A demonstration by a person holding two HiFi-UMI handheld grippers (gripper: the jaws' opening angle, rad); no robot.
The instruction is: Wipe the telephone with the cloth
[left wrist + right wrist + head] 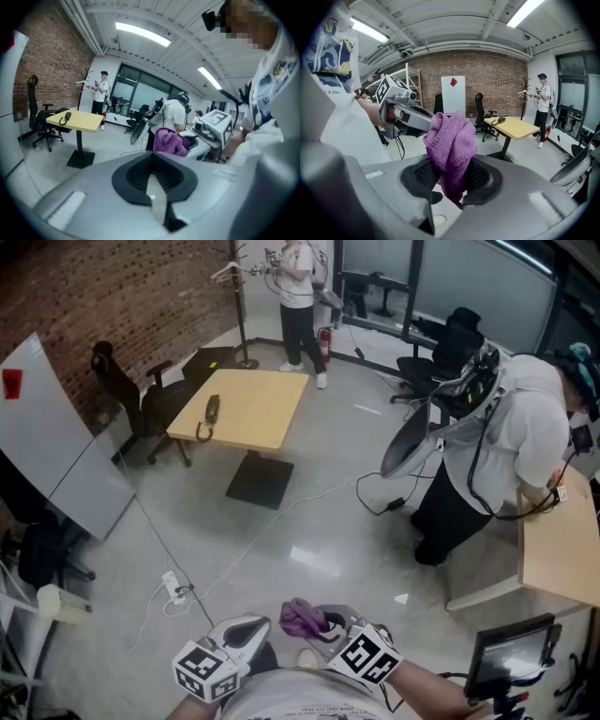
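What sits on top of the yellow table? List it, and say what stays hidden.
Only a black telephone lies on the yellow table, near its left edge in the head view. The tabletop beneath it is covered.

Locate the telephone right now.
Head view, upper left: the telephone lies near the left edge of the yellow table, next to the black office chair by the brick wall.

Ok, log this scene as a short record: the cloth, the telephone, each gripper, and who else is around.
cloth: purple cloth, bunched, clamped in the right gripper
left gripper: jaws together, nothing in them
telephone: lies on the yellow table, across the floor from both grippers
wiping: not begun
others: standing person beyond the table; bending person at a desk on the right
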